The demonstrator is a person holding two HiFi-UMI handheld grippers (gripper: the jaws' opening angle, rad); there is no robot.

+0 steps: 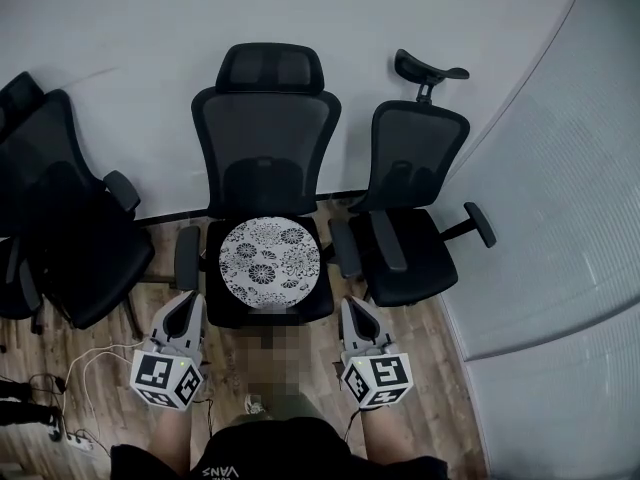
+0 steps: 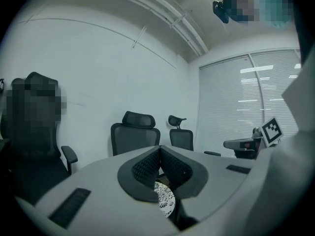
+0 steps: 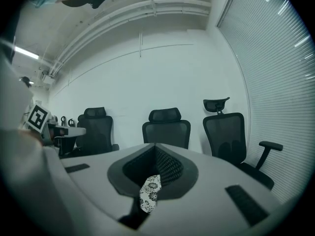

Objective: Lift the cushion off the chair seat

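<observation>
Head view: cushion (image 1: pixel 269 261) on chair seat (image 1: pixel 226 311)

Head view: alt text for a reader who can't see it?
A round black-and-white floral cushion lies on the seat of the middle office chair. The left gripper and right gripper, both shut, flank the seat's front, clear of the cushion.

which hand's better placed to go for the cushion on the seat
Left, marginally: the left gripper and right gripper flank the cushion, both shut, left tip looks slightly nearer its rim.
</observation>
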